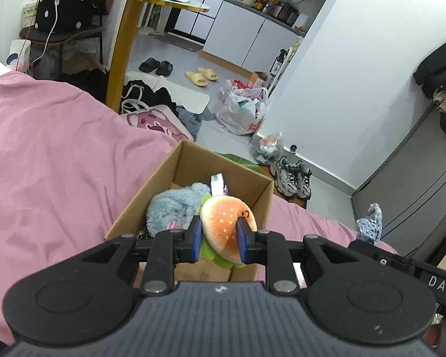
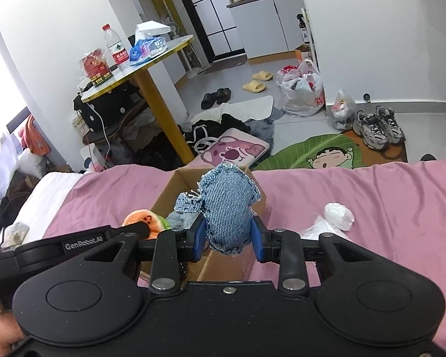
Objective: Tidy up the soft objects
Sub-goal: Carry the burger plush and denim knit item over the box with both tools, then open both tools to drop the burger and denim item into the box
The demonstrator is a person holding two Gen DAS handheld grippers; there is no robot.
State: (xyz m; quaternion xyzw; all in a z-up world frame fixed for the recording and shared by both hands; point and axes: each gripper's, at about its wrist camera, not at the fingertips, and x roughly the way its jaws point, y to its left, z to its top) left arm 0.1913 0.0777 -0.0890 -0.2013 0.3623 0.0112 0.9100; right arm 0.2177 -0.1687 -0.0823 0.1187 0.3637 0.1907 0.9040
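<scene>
An open cardboard box (image 1: 190, 166) stands on the pink bed; it also shows in the right wrist view (image 2: 175, 190). My left gripper (image 1: 219, 239) is shut on a burger plush (image 1: 226, 226) and holds it over the box's near part; the burger plush also shows in the right wrist view (image 2: 147, 220). A grey-blue furry plush (image 1: 172, 208) lies inside the box. My right gripper (image 2: 229, 239) is shut on a blue denim plush (image 2: 227, 205) above the box's right side; the plush also shows in the left wrist view (image 1: 370, 223).
The pink bedspread (image 2: 386, 208) surrounds the box. A white plastic wrapper and ball (image 2: 339, 212) lie on the bed to the right. Beyond the bed edge are a yellow-legged table (image 2: 151, 56), cushions, bags, slippers and sneakers (image 2: 377, 126) on the floor.
</scene>
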